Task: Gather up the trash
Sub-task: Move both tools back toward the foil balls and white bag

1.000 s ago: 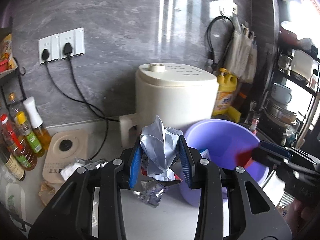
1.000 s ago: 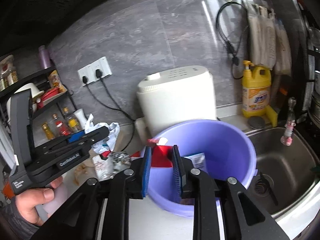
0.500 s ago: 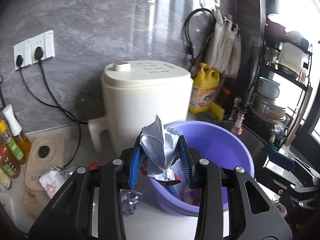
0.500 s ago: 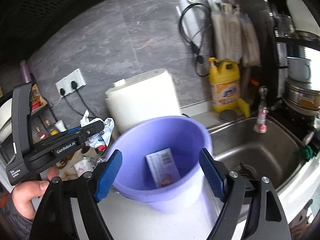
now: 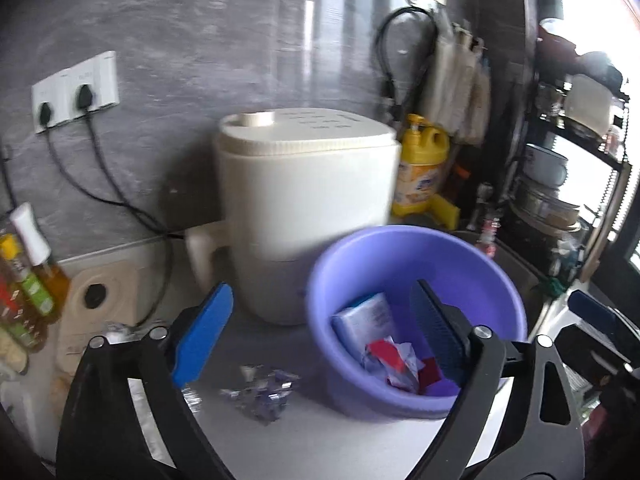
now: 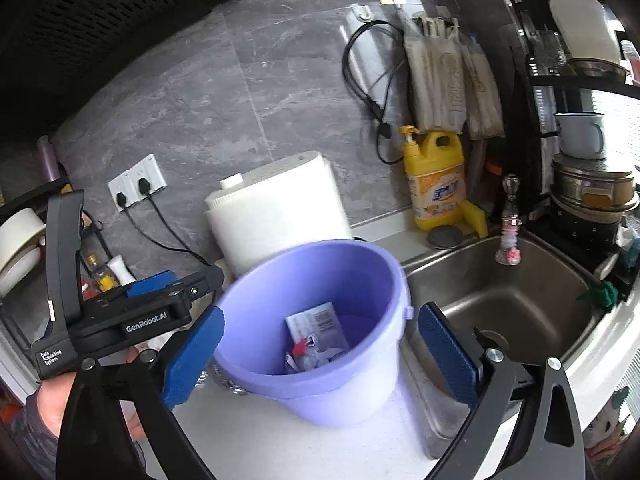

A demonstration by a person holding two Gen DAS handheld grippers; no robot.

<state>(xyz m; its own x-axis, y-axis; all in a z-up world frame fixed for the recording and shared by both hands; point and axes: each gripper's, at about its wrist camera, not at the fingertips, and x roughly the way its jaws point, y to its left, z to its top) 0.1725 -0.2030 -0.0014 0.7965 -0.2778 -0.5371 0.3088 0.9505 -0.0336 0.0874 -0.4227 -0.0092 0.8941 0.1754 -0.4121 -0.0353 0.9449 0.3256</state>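
At far left, sauce bottles [image 5: 28,280] stand by the wall. The left hand-held gripper [image 5: 320,328] has just sprung wide open with nothing between its blue pads; a crumpled foil wrapper [image 5: 262,394] lies on the counter [image 5: 320,448] beneath it. Behind stands a cream appliance [image 5: 308,208]. The purple bucket [image 6: 320,376] holds the dropped wrappers [image 5: 390,362] and a white packet [image 6: 316,326]. The right hand-held gripper [image 6: 320,356], jaws also just opened, straddles the bucket empty. The steel sink [image 6: 520,304] lies rightmost.
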